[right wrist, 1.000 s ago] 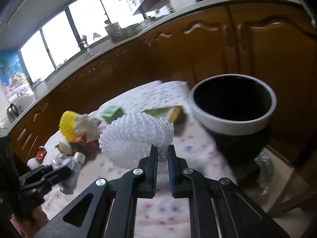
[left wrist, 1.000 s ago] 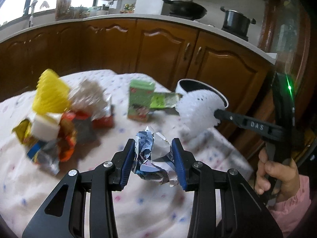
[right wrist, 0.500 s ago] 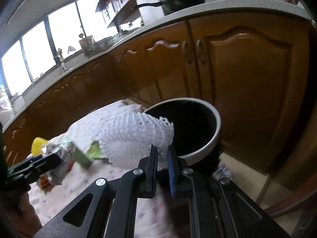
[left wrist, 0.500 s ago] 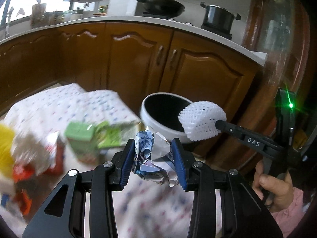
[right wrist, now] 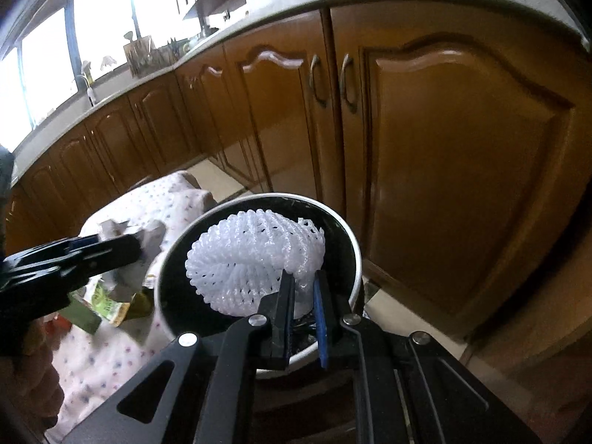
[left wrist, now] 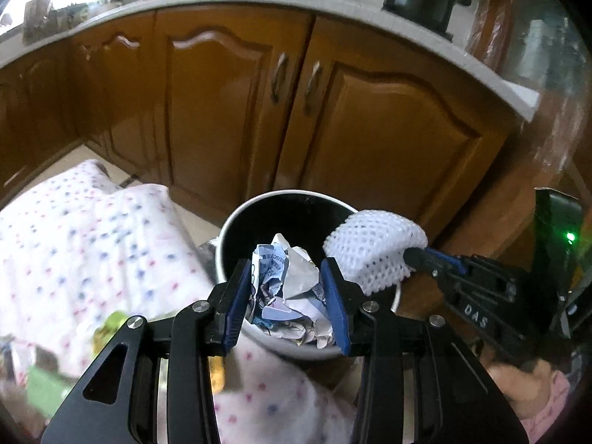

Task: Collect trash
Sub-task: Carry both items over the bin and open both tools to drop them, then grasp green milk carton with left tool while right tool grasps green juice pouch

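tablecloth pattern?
White tablecloth with small pink and blue dots. Clearest in the left wrist view.

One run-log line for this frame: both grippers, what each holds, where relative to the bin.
left gripper: shut on crumpled printed paper ball, over round white-rimmed bin | right gripper: shut on white foam mesh sleeve, over bin | nothing released

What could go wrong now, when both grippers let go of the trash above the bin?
1. The crumpled paper in the left gripper hangs over the near rim of the bin, so it may fall outside, onto the spotted cloth.
2. The white foam net in the right gripper is light and springy; it may bounce out or catch on the pads.
3. Both grippers are close together and may collide.
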Available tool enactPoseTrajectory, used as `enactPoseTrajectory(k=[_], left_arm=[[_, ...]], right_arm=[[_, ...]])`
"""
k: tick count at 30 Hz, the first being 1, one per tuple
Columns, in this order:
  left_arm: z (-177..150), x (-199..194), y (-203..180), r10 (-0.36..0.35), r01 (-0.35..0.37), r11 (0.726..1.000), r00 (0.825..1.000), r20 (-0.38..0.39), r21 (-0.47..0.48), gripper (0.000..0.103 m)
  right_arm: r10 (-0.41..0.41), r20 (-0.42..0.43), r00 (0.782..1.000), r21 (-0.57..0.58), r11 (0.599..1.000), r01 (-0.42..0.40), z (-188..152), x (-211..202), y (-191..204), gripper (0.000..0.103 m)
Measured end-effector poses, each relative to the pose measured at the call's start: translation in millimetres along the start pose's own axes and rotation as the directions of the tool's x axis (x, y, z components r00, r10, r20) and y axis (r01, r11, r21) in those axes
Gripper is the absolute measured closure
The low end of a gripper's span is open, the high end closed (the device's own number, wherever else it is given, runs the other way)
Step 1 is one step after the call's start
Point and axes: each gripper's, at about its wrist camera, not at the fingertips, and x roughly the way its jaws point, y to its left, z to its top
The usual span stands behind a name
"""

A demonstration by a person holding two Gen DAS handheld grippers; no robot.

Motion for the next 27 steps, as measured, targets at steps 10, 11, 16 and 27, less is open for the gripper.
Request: enactPoseTrajectory(k=[10, 11, 16, 27], left_arm=[[1.5, 41.6, -0.9, -0.004, 0.003, 1.0, 0.997, -0.076, -0.008, 0.046], [1.1, 41.0, 0.3, -0.004, 0.003, 1.0, 0.997, -0.077, -0.012, 0.044], [2.3, 34.8, 5.9, -0.026, 0.023, 0.999, 0.998, -0.059, -0.046, 0.036], [-26.6, -45.3, 21.7, -0.052, 0.058, 0.994, 0.996, 0.073, -0.093, 0.033]], right_arm=[[-0.008, -0.064, 0.998, -0.014, 1.0, 0.007, 1.8, 22.6, -6.9, 0.075], [-0.004, -0.062, 0.998, -0.007, 1.0, 0.004, 1.6, 22.4, -8.5, 0.064], [-0.001, -0.054, 0.999, 0.006, 1.0, 0.001, 3.3, 22.1, -11.1, 0.059], [0.085, 0.067, 0.994, 0.091, 0.992, -0.091, -8.9, -20.8, 0.8, 0.034]])
